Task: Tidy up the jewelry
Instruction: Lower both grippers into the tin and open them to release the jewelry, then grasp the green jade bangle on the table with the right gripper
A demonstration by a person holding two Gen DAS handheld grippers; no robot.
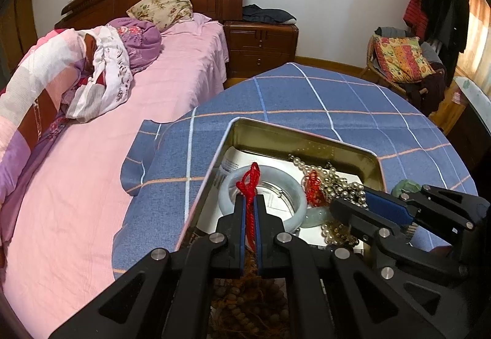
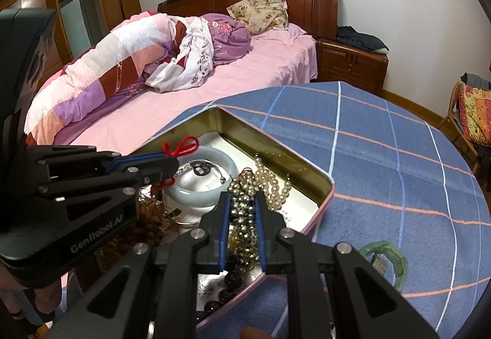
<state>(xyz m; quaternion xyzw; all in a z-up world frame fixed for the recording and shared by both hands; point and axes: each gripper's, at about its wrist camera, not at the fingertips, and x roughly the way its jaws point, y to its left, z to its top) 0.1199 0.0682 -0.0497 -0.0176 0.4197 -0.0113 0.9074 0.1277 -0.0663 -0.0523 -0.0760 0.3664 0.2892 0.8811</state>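
An open tin (image 1: pixel 307 136) sits on the tabletop (image 1: pixel 337 96), which wears a blue checked cloth. The tin holds the jewelry: a pale jade bangle (image 1: pixel 302 194) lies flat toward its left side, a heap of pearl and metal bead strands (image 1: pixel 343 182) fills its right side, and brown wooden beads (image 1: pixel 251 308) lie at its near end.

The left claw (image 1: pixel 251 200) is pressed together on a red cord (image 1: pixel 250 182). The cord runs lengthwise between the pads, along the fingers, and its looped, knotted end sticks out past the tips, pointing away over the bangle's near rim. From the right wrist view the same left claw (image 2: pixel 172 162) reaches in from the left, with the red loop (image 2: pixel 182 145) poking out to the right above the bangle (image 2: pixel 196 197).

The right claw (image 2: pixel 242 200) pinches a bunch of shiny metal beads (image 2: pixel 244 207). The strand's long axis follows the fingers, and it trails away into the pearl heap (image 2: pixel 273 182) at the tin's (image 2: pixel 319 216) right side.

A green bangle (image 2: pixel 396 259) lies on the cloth (image 2: pixel 383 154) just right of the tin, near the right claw. A bed (image 1: pixel 107 154) with pink sheets stands to the left, beyond the tabletop.
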